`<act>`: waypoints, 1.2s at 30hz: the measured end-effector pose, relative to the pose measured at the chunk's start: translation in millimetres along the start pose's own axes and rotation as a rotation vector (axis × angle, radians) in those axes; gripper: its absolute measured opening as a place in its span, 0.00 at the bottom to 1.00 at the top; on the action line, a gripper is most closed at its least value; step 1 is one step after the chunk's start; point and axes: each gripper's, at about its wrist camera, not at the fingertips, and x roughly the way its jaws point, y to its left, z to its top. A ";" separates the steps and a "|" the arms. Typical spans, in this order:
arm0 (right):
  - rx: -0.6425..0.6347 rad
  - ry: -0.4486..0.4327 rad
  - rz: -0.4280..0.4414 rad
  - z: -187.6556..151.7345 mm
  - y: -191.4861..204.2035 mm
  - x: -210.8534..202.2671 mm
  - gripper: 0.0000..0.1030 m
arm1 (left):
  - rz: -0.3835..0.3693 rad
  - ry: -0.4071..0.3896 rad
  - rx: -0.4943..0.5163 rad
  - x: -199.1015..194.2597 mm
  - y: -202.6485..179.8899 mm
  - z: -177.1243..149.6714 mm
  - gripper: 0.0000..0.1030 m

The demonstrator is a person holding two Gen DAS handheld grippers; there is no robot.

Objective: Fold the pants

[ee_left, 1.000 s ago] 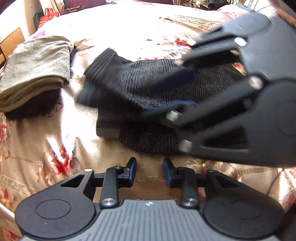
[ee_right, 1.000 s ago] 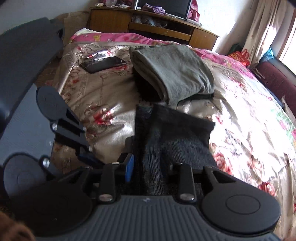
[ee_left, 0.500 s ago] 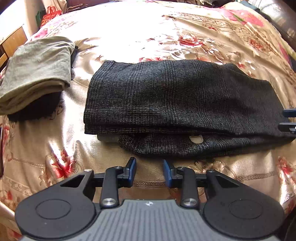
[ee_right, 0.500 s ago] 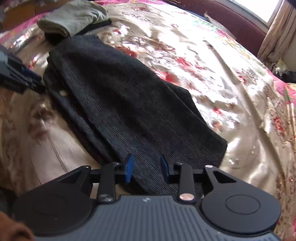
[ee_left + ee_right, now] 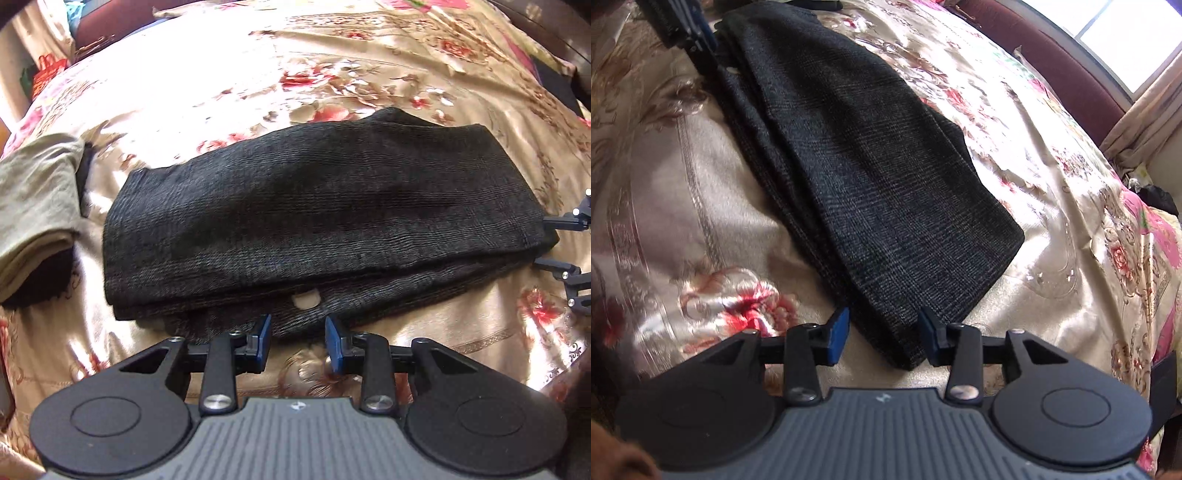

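Note:
Dark grey checked pants lie folded in a long flat band across the floral bedspread; they also show in the right wrist view. My left gripper is open and empty, just short of the band's near long edge. My right gripper is open, with the band's end corner lying between its blue pads. The right gripper's fingers show at the band's right end in the left wrist view. The left gripper shows at the far end in the right wrist view.
A folded olive garment lies on a dark one at the left of the pants. A dark red bed frame and a window with curtain run along the bed's far side.
Both grippers have come closer to the pants. The right gripper's jaws have widened and now straddle the end corner. The pants have not moved since half a second ago.

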 end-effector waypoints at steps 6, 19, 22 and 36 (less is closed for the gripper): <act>0.062 -0.021 -0.044 -5.2 -8.5 2.7 0.40 | -0.018 -0.003 0.042 3.6 -19.1 10.9 0.45; 0.108 -0.058 -0.060 4.7 -14.2 20.6 0.40 | -0.064 -0.038 0.124 11.5 -35.3 31.4 0.45; 0.135 -0.062 -0.063 3.4 -15.7 19.8 0.37 | -0.072 -0.054 0.146 12.2 -39.7 35.3 0.45; 0.971 0.089 0.113 -37.3 -101.5 21.7 0.09 | -0.136 -0.063 0.221 24.3 -69.3 42.1 0.49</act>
